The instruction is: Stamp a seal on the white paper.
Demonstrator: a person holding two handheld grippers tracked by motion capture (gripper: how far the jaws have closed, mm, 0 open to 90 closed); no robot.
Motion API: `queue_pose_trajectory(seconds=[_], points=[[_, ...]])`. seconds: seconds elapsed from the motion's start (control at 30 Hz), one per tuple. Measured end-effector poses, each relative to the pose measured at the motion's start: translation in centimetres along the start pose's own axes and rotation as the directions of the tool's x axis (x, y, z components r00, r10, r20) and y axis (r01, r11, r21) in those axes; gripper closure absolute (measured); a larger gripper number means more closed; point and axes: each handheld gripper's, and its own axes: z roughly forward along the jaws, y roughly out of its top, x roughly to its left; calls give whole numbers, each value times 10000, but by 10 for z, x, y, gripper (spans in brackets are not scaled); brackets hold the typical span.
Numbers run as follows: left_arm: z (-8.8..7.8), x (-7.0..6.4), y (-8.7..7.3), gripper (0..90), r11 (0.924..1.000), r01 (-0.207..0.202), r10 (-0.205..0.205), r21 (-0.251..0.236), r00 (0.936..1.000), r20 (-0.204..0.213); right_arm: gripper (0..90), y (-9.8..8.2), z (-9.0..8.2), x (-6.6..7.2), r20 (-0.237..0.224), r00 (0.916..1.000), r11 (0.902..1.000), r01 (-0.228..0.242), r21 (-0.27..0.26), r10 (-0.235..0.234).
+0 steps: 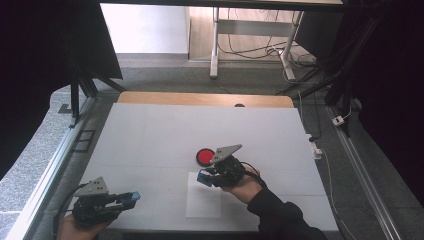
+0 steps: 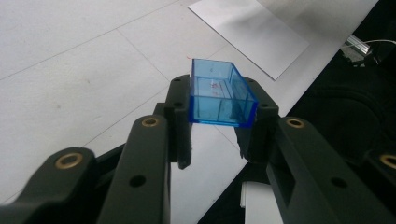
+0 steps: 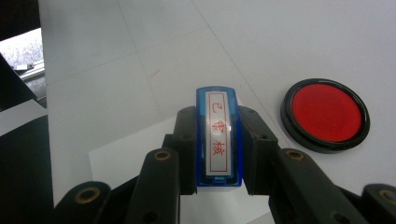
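My left gripper (image 1: pixel 131 198) at the table's front left is shut on a clear blue plastic cap (image 2: pixel 220 93), held off the table between both black jaws. My right gripper (image 1: pixel 202 177) hovers over the far edge of a white paper sheet (image 1: pixel 202 202) and is shut on a blue stamp (image 3: pixel 218 137) whose white label bears red characters. A round red ink pad (image 1: pixel 204 156) in a black rim lies on the table just beyond the right gripper, and it shows to the stamp's right in the right gripper view as the ink pad (image 3: pixel 326 115).
The white table (image 1: pixel 150 135) has a wooden strip along its far edge. Metal rails run down both sides, with cables and a small white box (image 1: pixel 316 149) off the right edge. A desk frame and wires stand on the floor beyond.
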Motion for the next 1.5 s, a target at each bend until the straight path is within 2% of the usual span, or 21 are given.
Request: queue_pose_trajectory(seconds=[0.5, 0.97, 1.13, 1.3, 1.5], points=[[1, 0, 0, 682, 10000, -23, 23, 25, 10000, 26, 708, -6, 16, 0, -26, 9998, 9985, 190, 515, -189], [1, 0, 0, 682, 10000, -20, 19, 40, 10000, 63, 709, -11, 27, 1, 85, 9983, 9929, 558, 1047, -570], [1, 0, 0, 682, 10000, -21, 21, 64, 10000, 75, 709, -12, 27, -1, -17, 9994, 9940, 342, 1037, -342], [1, 0, 0, 682, 10000, -2, 1, 81, 10000, 57, 710, -12, 28, 4, 256, 9986, 9934, 430, 1068, -460], [2, -1, 0, 682, 10000, 3, -4, 81, 10000, 45, 711, -11, 29, 11, 595, 9943, 9895, 810, 1197, -886]])
